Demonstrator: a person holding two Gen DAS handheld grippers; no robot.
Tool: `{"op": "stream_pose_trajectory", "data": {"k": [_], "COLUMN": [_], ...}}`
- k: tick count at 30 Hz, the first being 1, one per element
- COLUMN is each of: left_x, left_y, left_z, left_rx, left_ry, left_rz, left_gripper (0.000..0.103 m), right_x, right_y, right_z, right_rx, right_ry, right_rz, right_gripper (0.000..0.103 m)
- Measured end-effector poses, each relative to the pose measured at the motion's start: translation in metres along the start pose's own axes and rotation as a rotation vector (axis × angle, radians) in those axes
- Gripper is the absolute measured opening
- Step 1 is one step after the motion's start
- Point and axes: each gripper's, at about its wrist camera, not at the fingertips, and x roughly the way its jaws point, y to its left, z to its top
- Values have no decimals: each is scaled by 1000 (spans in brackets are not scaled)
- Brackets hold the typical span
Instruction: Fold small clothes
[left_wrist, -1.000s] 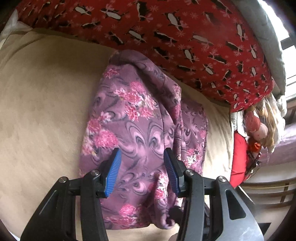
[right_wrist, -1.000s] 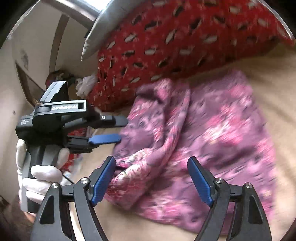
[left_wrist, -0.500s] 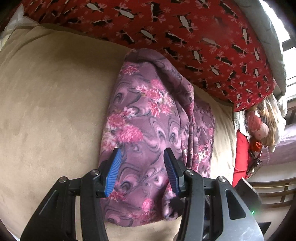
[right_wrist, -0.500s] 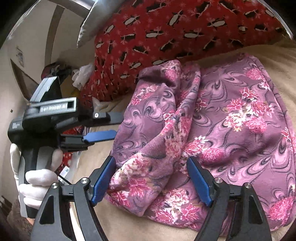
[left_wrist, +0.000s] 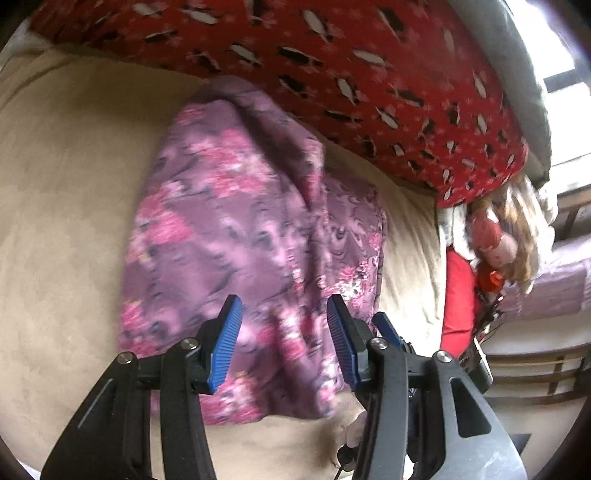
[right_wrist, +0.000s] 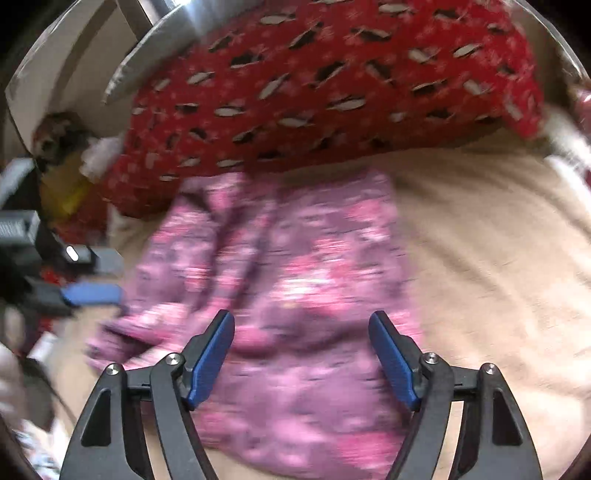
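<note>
Beige bedding (left_wrist: 66, 206) is filling the left and lower part of the left wrist view, with a red patterned pillow (left_wrist: 369, 74) running across the top. Lying on the bedding at frame centre is the purple floral garment (left_wrist: 229, 236), bunched into a ridge along its upper right. The left gripper (left_wrist: 284, 343) is hovering over the garment's lower part, its blue pads standing apart and pressing on nothing. A doll (left_wrist: 498, 240) is sitting at the right edge.

From the right wrist view, heavily blurred, the same garment (right_wrist: 295, 280) is occupying the centre on the beige bedding (right_wrist: 498, 277), below the red pillow (right_wrist: 332, 85). The right gripper (right_wrist: 301, 354) is poised above it, jaws wide but just having been narrowing, nothing clamped between them. The left gripper (right_wrist: 92, 293) is showing at the left edge, beside the garment.
</note>
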Motion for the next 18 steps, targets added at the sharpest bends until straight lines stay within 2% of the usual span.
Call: {"op": "stream_pose_trajectory", "data": {"k": [3, 8, 11, 15, 18], "left_x": [18, 48, 52, 46, 46], "left_y": [-19, -31, -35, -39, -44], "left_z": [3, -17, -29, -40, -54], "left_rx": [31, 67, 108, 129, 185], "left_ry": [23, 75, 46, 3, -18], "left_rz": [99, 203, 301, 373, 449], "left_gripper": [46, 46, 46, 46, 47], "right_x": [6, 14, 14, 15, 18], "right_y": [-14, -25, -27, -24, -24], "right_z": [0, -7, -8, -5, -3], "right_rx": [20, 0, -19, -33, -39], "right_ry": [12, 38, 33, 31, 37], "right_rz": [1, 1, 8, 6, 7], "right_gripper": [76, 74, 74, 74, 75]}}
